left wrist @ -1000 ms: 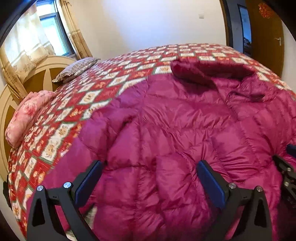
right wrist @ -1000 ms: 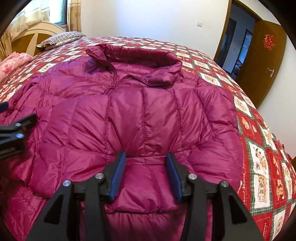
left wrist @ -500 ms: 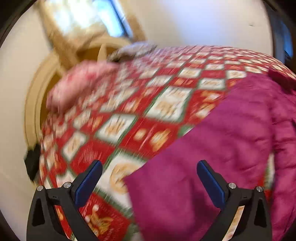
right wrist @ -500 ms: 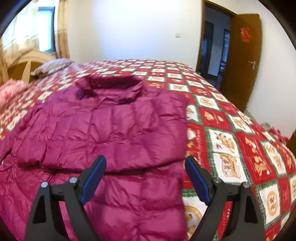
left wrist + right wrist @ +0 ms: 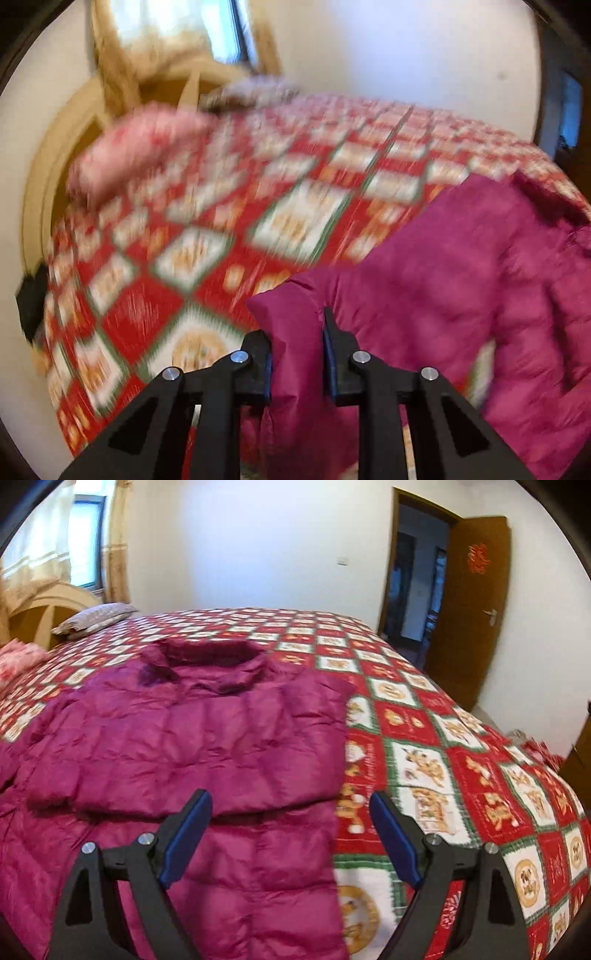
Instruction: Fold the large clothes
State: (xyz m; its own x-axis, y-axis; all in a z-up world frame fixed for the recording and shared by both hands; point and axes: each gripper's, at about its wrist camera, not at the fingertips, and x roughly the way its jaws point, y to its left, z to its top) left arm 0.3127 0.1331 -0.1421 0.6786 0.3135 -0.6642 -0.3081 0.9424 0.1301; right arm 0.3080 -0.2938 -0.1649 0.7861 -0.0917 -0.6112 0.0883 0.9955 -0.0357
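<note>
The left hand-held gripper (image 5: 297,354) was clamped on a puffy fold of the magenta down jacket (image 5: 461,280) — the fabric bulged up between its two closed fingers, and the left wrist view was smeared with motion blur. The right hand-held gripper (image 5: 290,834) hung with its blue-padded fingers (image 5: 184,845) spread wide apart, gripping nothing, just above the jacket's lower right edge. The jacket (image 5: 192,746) lay on the bed (image 5: 461,775), on a quilt of red, white and green squares, its collar (image 5: 210,657) pointing toward the far wall; its right side was folded in over the body, leaving a straight edge beside bare quilt. At the head of the bed — off to the left in the right wrist view — a grey patterned pillow (image 5: 94,618) and a pink pillow (image 5: 18,657) rested against a tan headboard (image 5: 44,602). A brown door (image 5: 476,605) stood open on the right
</note>
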